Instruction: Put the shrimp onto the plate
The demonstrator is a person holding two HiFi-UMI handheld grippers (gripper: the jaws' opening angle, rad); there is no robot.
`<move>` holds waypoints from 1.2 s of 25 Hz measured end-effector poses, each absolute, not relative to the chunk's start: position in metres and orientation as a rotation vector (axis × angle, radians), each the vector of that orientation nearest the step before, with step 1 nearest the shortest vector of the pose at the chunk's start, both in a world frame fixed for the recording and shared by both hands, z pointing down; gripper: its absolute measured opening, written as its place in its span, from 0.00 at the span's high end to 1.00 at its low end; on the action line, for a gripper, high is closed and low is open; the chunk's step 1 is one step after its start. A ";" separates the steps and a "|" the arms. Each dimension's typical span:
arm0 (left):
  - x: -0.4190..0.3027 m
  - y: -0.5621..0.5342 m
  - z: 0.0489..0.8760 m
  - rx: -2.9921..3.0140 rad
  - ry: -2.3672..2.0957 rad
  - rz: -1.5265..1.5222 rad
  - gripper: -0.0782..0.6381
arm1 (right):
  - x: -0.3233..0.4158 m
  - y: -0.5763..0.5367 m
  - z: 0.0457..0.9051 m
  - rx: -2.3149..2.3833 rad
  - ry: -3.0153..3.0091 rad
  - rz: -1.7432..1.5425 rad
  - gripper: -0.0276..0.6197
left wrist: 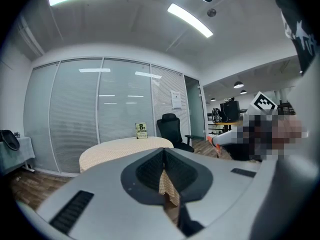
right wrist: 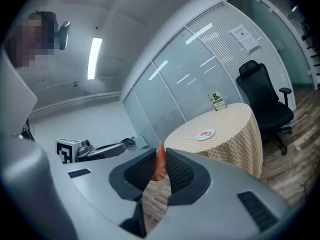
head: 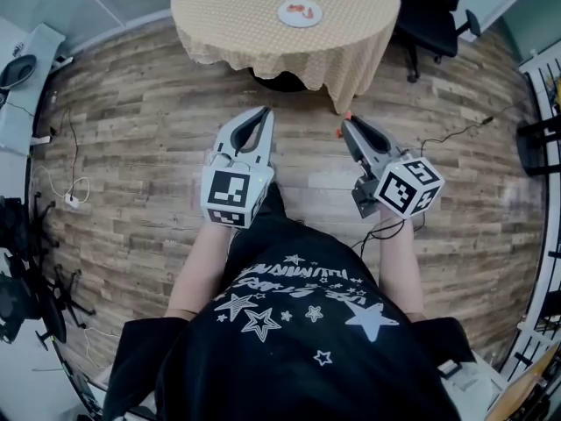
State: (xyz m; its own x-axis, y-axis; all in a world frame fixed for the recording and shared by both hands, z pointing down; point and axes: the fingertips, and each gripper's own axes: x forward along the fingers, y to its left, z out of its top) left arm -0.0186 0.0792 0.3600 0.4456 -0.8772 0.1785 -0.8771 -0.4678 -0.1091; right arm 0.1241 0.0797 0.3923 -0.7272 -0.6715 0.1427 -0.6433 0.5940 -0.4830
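Shrimp [right wrist: 160, 165] clamped in right gripper [head: 348, 123] for carry; we judge plate [head: 286, 16] on table [head: 228, 7] well apart. Left gripper [head: 263, 112] jaws together w/ nothing between, prob. on standby.

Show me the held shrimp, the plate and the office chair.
shrimp [right wrist: 160, 160]: right gripper view, orange body between the jaws.
plate [head: 287, 16]: head view, bare left rim.
office chair [right wrist: 256, 84]: right gripper view, black backrest.

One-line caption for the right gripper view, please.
Right gripper clamps an orange shrimp in its jaws, facing the round table where the plate sits.
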 end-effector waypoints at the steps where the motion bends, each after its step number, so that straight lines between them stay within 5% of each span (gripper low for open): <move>1: -0.020 0.074 0.359 -2.671 1.620 -0.325 0.88 | 0.125 0.076 0.392 -1.146 2.759 -0.802 0.85; 30: -0.072 -0.133 0.390 -2.859 1.395 -0.380 0.88 | 0.055 -0.125 0.412 -1.381 2.719 -0.892 0.85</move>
State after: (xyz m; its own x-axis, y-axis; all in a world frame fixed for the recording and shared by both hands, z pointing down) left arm -0.0720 -0.1331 0.3903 0.5932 -0.7689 0.2383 -0.7837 -0.6194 -0.0476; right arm 0.0551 -0.1251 0.4123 -0.6217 -0.7336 0.2744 -0.7537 0.4649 -0.4646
